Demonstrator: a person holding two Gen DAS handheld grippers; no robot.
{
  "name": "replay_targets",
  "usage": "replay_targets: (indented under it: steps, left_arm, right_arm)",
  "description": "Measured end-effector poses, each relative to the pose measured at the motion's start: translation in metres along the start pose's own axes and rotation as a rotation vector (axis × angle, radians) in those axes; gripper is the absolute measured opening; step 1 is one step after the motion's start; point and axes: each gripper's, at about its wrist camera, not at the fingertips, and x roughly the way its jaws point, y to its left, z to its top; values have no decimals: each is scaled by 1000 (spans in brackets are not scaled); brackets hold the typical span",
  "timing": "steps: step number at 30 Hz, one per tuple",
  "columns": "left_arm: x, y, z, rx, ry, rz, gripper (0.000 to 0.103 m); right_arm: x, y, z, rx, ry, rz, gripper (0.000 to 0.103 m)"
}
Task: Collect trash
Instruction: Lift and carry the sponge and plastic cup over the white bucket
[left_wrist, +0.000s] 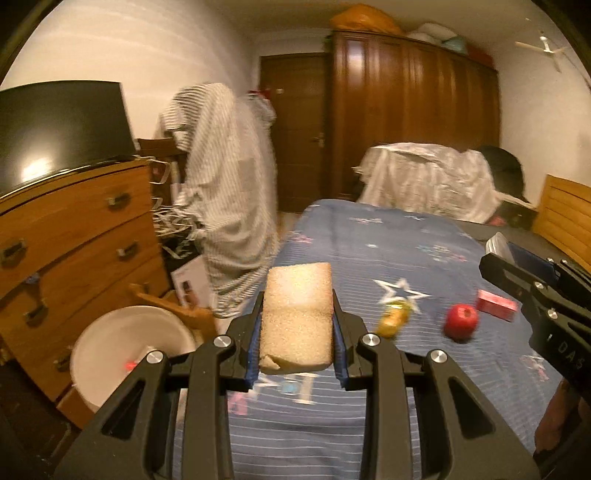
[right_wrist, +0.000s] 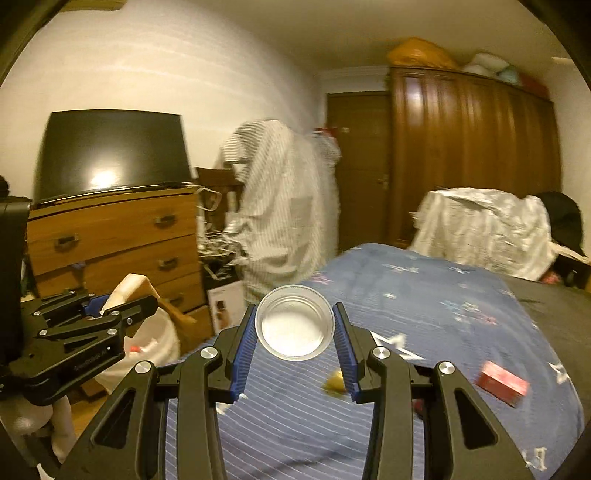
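Note:
My left gripper (left_wrist: 297, 291) is shut on a beige foam block (left_wrist: 297, 317), held over the left edge of the blue bed (left_wrist: 369, 251). It also shows in the right wrist view (right_wrist: 122, 302), above the white bin (right_wrist: 162, 339). My right gripper (right_wrist: 295, 306) is shut on a clear plastic cup (right_wrist: 294, 326); it also shows at the right edge of the left wrist view (left_wrist: 495, 258). On the bed lie a yellow piece (left_wrist: 393, 319), a red apple (left_wrist: 461, 321) and a small red box (left_wrist: 496, 305). The white bin (left_wrist: 110, 354) stands on the floor at lower left.
A wooden dresser (left_wrist: 74, 236) with a dark screen (left_wrist: 62, 125) on top stands at left. A striped cloth (left_wrist: 229, 192) hangs over a chair beside it. A white sheet heap (left_wrist: 428, 181) lies at the bed's far end, before a brown wardrobe (left_wrist: 406, 103).

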Motion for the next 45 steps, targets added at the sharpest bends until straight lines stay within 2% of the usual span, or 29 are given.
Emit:
replay_targets:
  steps: [11, 18, 21, 30, 38, 45]
  left_arm:
    - [-3, 102, 5, -84, 44, 136, 29]
    - [8, 158, 4, -135, 95, 181, 29]
    - [19, 183, 2, -147, 137, 193, 29]
    - [54, 239, -10, -199, 264, 171, 29]
    - [100, 275, -29, -210, 428, 105, 29]
    - [120, 288, -46, -217, 499, 99, 29]
  right_arm:
    - [90, 123, 59, -69, 74, 194, 41]
    - [158, 195, 80, -110, 171, 290, 41]
    - [195, 222, 84, -114, 239, 334, 41]
    - [288, 273, 78, -126, 450, 429, 41]
    - [362, 315, 48, -163, 674, 484, 41]
    - [392, 331, 22, -187, 752, 488, 42]
